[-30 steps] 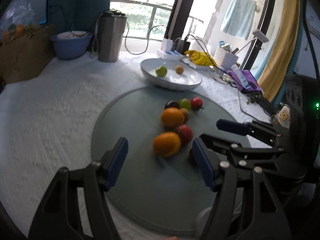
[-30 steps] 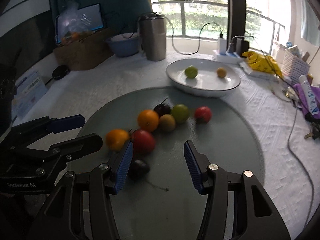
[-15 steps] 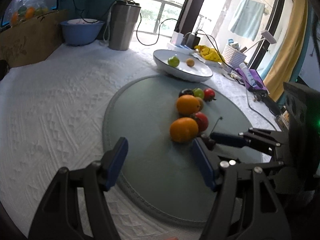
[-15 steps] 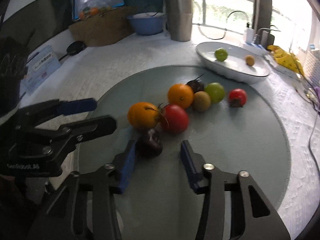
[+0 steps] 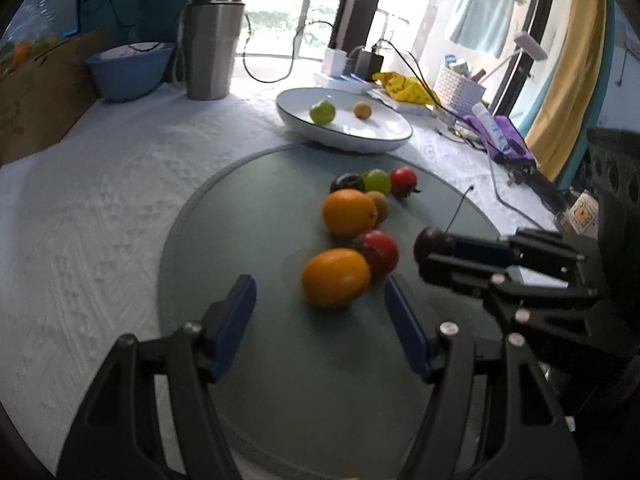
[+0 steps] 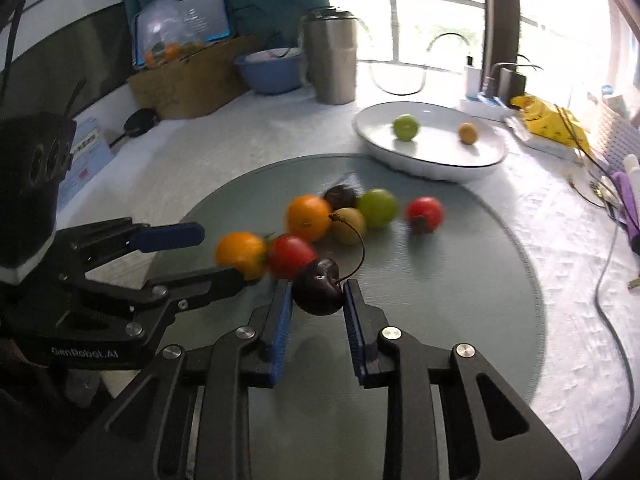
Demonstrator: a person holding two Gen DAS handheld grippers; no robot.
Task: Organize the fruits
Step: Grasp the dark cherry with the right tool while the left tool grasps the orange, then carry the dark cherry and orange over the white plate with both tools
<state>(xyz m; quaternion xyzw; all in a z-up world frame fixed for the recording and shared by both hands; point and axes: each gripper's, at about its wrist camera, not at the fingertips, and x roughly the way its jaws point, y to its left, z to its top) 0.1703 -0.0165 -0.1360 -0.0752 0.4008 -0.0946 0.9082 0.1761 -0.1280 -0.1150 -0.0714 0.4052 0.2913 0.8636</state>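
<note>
While the right gripper (image 6: 317,300) has its blue pads pinched in on a dark cherry (image 6: 319,287), stem curling up and over, the fruit hangs clear of the round grey mat (image 6: 460,300), near that mat's front edge. The left gripper (image 5: 320,316) hovers with its jaws spread wide and nothing between them, just short of the nearest orange (image 5: 335,277).

I'd say the carry to the white dish (image 6: 432,160) is the step now; that dish sits at the mat's far edge and already has a green fruit (image 6: 405,127) and a small yellow one (image 6: 467,132) in it. The cherry is small, round and glossy, so it looks liable to squirt out if squeezed harder, or to drop if the grip eases. Best to keep the pinch steady, lift over the cluster of oranges and the red tomato (image 6: 290,255) rather than through it, and lower into a bare patch of the dish before opening, so the cherry doesn't roll into the rim.
</note>
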